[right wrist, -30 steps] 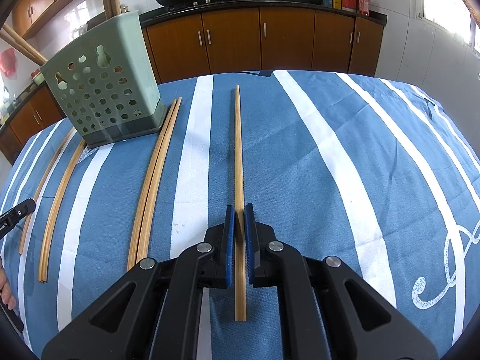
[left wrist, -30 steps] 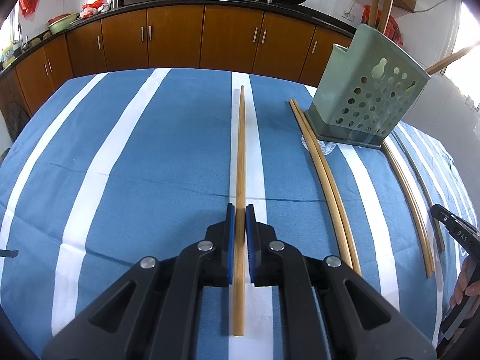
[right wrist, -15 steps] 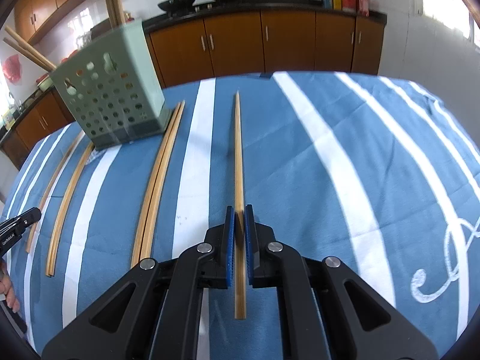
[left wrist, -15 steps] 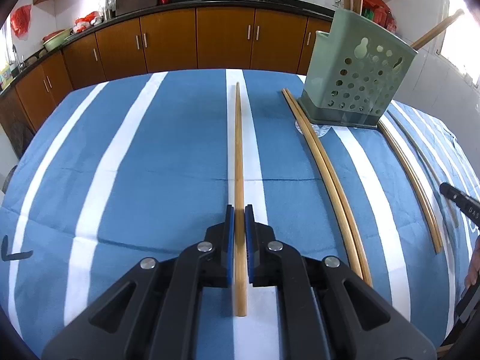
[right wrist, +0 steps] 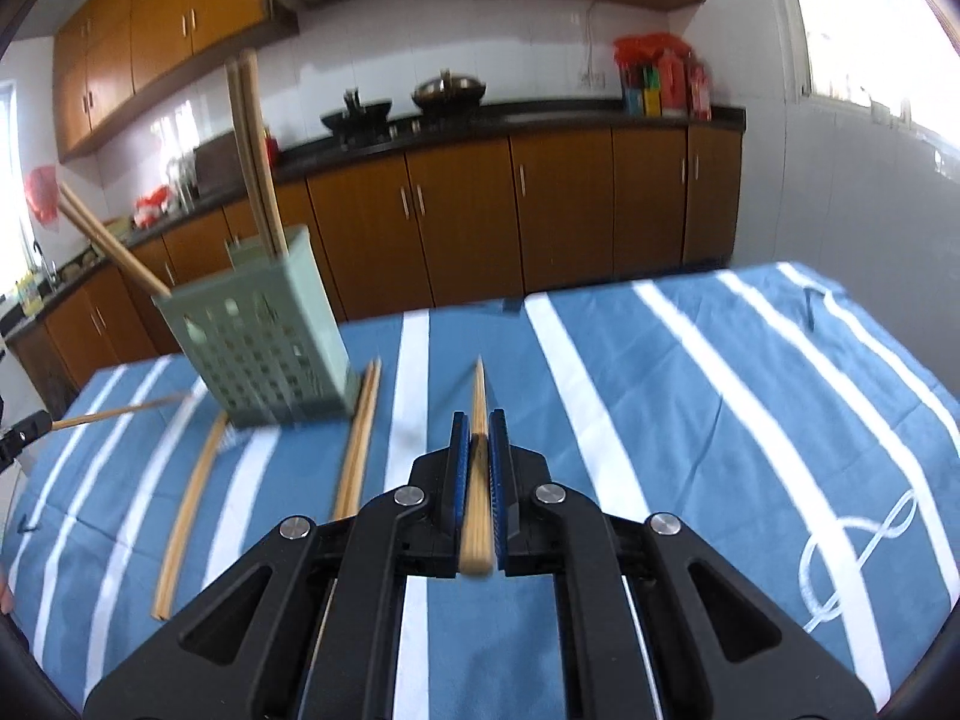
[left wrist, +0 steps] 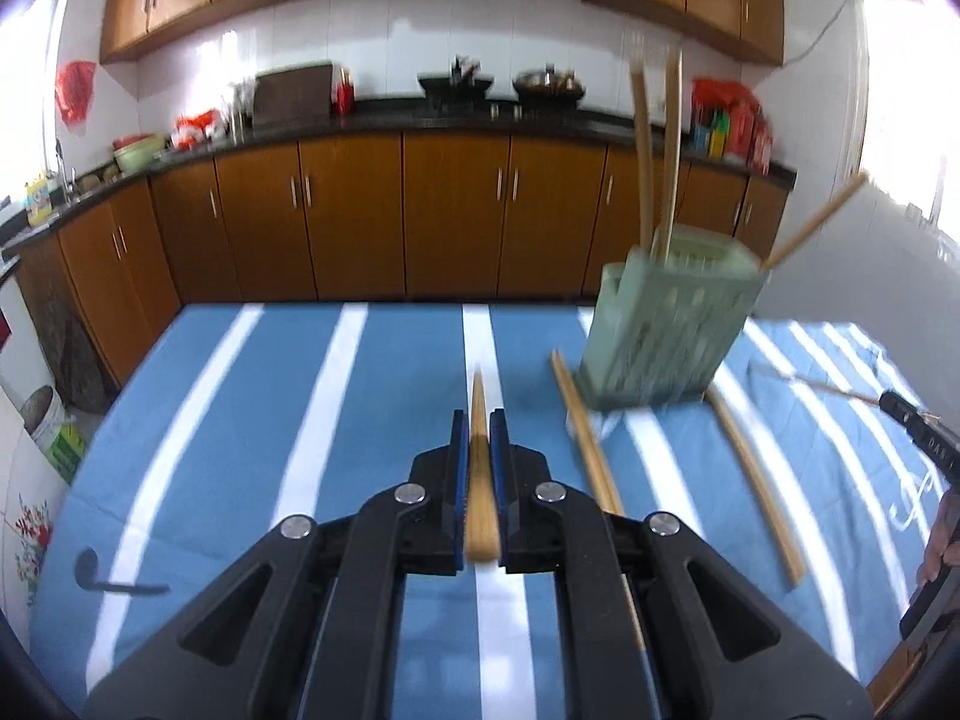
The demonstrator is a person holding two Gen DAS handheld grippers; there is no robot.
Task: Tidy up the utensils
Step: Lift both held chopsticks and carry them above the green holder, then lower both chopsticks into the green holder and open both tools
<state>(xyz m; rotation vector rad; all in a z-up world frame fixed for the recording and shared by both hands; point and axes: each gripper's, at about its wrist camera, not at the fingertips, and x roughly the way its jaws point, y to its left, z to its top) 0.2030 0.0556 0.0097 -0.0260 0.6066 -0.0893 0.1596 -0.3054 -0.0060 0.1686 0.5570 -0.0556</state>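
From the left wrist we see our left gripper [left wrist: 478, 447] clamped on a chopstick [left wrist: 480, 480], a few already in the green holder [left wrist: 666, 336], while the right wrist shows our right gripper [right wrist: 478, 447] gripping another chopstick [right wrist: 477, 498], with loose chopsticks [right wrist: 359, 444] left on the tablecloth [right wrist: 750, 408].

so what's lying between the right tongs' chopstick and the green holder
In the right wrist view, a pair of chopsticks lies on the cloth between the held chopstick and the holder.
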